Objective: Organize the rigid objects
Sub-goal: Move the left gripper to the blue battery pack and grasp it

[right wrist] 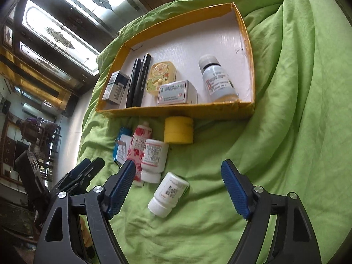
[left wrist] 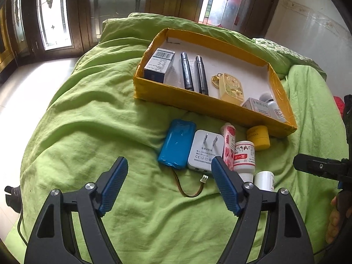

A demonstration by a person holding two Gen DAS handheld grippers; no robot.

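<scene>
Left wrist view. The left gripper [left wrist: 169, 164] hangs over a green bed [left wrist: 92, 114], its blue fingers [left wrist: 114, 182] wide apart and empty. Ahead lies a yellow tray [left wrist: 198, 104] with a white floor. It holds, left to right, a dark box [left wrist: 159, 65], two black pens [left wrist: 193, 73] side by side, a cream case [left wrist: 232, 85], a white carton [left wrist: 257, 105] and a clear bottle [left wrist: 271, 106] in the right corner. On the bed just before the tray lie a blue battery [left wrist: 178, 142] with a wire, a white charger [left wrist: 205, 150] prongs up, touching it, a pink tube [left wrist: 228, 143], a red-labelled bottle [left wrist: 244, 156], a yellow jar [left wrist: 258, 137] and, nearest, a white bottle [left wrist: 265, 180], partly hidden by the right finger. The right gripper [left wrist: 319, 167] shows at the right edge.

Right wrist view. The right gripper [right wrist: 178, 166] hangs over the bed [right wrist: 286, 110], fingers [right wrist: 235, 189] wide apart, empty. The white bottle [right wrist: 168, 194] lies on its side between the fingertips, cap toward the camera. Beyond it lie the red-labelled bottle [right wrist: 153, 160], touching the tube [right wrist: 139, 147], then the charger [right wrist: 122, 150] on the battery [right wrist: 121, 132], and the jar [right wrist: 178, 129] just beside the tray [right wrist: 176, 110] wall. The tray holds the box [right wrist: 115, 88], pens [right wrist: 137, 81], case [right wrist: 161, 76], carton [right wrist: 177, 92] and clear bottle [right wrist: 216, 79]. The left gripper [right wrist: 83, 173] shows at lower left.
</scene>
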